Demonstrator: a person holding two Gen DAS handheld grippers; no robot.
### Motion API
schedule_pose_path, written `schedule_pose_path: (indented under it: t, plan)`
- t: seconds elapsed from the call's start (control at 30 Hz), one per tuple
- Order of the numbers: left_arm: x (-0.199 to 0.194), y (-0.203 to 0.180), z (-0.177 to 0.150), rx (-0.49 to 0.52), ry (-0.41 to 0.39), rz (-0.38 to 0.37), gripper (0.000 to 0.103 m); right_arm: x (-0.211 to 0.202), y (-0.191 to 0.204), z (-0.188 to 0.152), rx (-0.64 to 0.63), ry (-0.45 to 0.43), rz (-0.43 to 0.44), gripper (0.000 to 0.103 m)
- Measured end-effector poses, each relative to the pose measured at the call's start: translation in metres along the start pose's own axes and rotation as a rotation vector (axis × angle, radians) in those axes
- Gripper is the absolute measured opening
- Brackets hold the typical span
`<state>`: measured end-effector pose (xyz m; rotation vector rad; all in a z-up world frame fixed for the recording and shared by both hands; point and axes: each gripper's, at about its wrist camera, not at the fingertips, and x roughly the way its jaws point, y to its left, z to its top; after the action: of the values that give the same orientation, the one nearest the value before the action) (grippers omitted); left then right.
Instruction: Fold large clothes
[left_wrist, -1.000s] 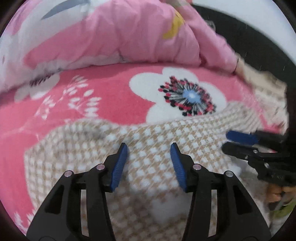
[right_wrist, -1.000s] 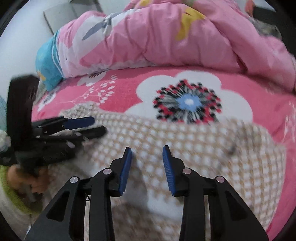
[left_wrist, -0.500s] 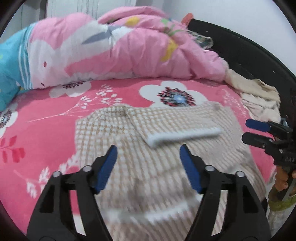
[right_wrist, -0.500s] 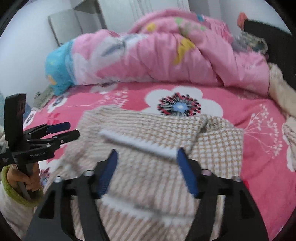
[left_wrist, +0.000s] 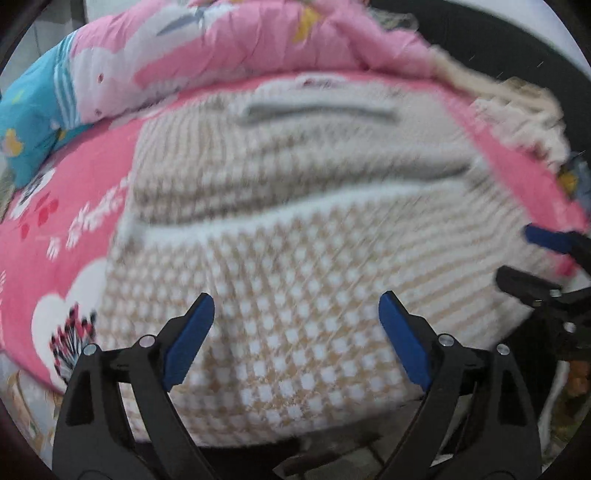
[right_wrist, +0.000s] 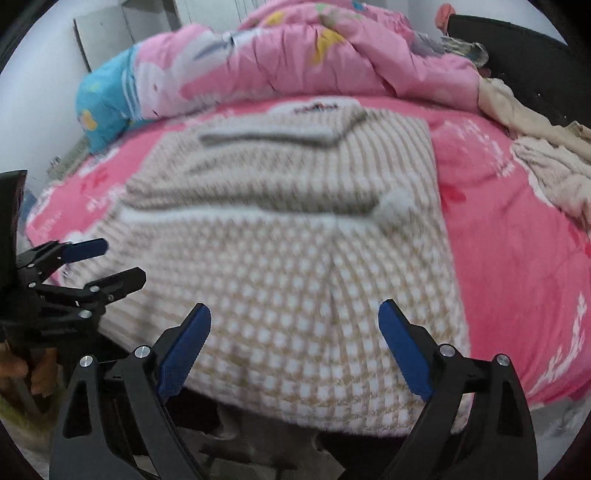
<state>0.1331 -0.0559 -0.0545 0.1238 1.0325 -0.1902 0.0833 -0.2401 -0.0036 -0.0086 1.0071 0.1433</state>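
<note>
A pink bed sheet (right_wrist: 517, 266) printed with white flowers covers the bed, and on it lies the checked garment (right_wrist: 295, 258), beige and white, spread across the middle of the sheet with its near hem at the edge of the bed. One layer is folded over another: a white band runs crosswise about halfway up, and a grey-edged strip lies near the far end. A crumpled pink quilt (right_wrist: 295, 55) is heaped behind the garment, with a blue pillow (right_wrist: 99, 107) to the left of it and a heap of cream cloth (right_wrist: 546, 166) on the right side of the bed.

Both tools tilt downward towards the bed from its near edge. The left gripper (left_wrist: 295, 332) hangs above the near part of the garment; its blue pads are spread wide and opening further, and nothing is pinched between them, the cloth lying beneath. The right gripper (right_wrist: 293, 338) stands the same way over the near hem, jaws wide and opening, free of the cloth. Each tool shows sideways at the edge of the other's view, also spread.

The person's hand (right_wrist: 18, 369) on the left tool is only partly seen, at the picture's margin. Motion blur smears the weave and the folds, so the garment's exact shape and the small pale lump (right_wrist: 393, 208) on its right part cannot be made out.
</note>
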Motion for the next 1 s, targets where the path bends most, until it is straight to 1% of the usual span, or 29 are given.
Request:
schedule_pose_path:
  t: [0.03, 0.1, 0.27, 0.37, 0.67, 1.0]
  plan:
    - [0.004, 0.0, -0.003, -0.018, 0.0, -0.001, 0.09, 0.009, 0.0, -0.003, -0.013, 0.008, -0.025, 0.091]
    - [0.007, 0.003, -0.007, -0.048, -0.023, 0.005, 0.096, 0.026, -0.004, -0.008, -0.013, 0.024, -0.03, 0.096]
    - [0.009, 0.004, -0.006, -0.056, -0.022, 0.005, 0.097, 0.028, -0.008, -0.015, -0.007, -0.029, -0.009, 0.097]
    - [0.01, 0.007, -0.007, -0.076, -0.021, -0.007, 0.097, 0.026, -0.01, -0.019, 0.001, -0.044, 0.001, 0.097]
    - [0.013, 0.007, -0.004, -0.103, 0.005, -0.012, 0.097, 0.028, -0.013, -0.015, 0.027, -0.016, 0.028, 0.097]
    - [0.016, 0.01, -0.001, -0.109, 0.032, -0.043, 0.097, 0.029, -0.014, -0.016, 0.025, -0.009, 0.036, 0.097]
